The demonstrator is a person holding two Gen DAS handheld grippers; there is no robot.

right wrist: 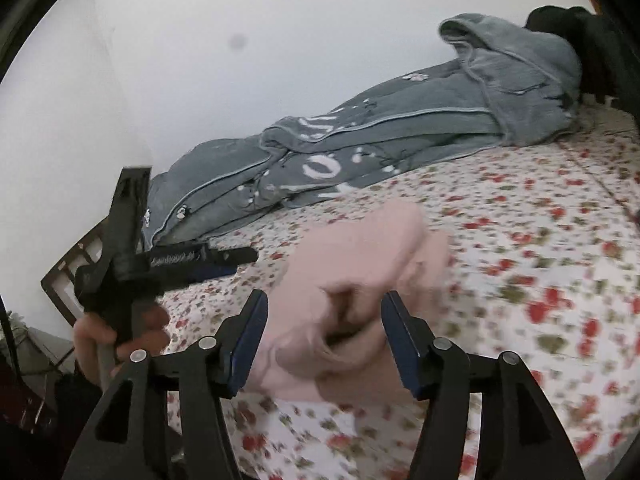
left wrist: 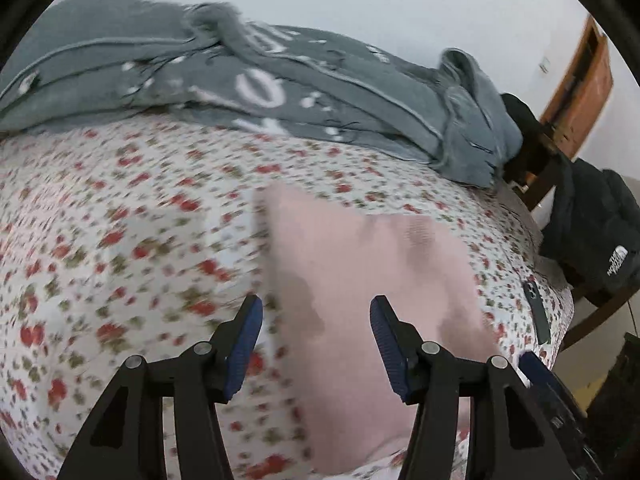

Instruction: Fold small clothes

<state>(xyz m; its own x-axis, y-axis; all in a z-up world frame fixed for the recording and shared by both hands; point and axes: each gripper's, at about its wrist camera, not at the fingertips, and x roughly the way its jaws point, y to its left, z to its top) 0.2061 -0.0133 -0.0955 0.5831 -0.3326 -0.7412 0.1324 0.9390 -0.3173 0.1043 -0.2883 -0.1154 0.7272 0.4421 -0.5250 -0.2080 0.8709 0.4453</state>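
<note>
Left tongs (left wrist: 316, 316): jaws apart, blue pads clear of any cloth, nothing gripped. Positioned above the pink garment (left wrist: 360, 272), which lies flat on the bed (left wrist: 120, 208) with its near part between and below the open jaws.

Right tongs (right wrist: 324, 312): jaws apart, nothing gripped. Pink garment (right wrist: 360, 280) bunched and folded over between the two pads in the right wrist view; contact with the pads cannot be told because of blur.

Left tongs (right wrist: 244, 256) also visible from the right wrist view, at left, held in a hand (right wrist: 120, 336), tips pointing over the bed toward the garment.

Bed covered by a white sheet with a red flower print. Grey blanket (left wrist: 280, 92) with white markings heaped along the far side of the bed, against the wall (left wrist: 360, 0). Dark phone (left wrist: 536, 312) lying on the sheet near the right edge of the bed. Black backpack (left wrist: 592, 232) just beyond that edge. Brown wooden door (left wrist: 580, 88) further back at right.
</note>
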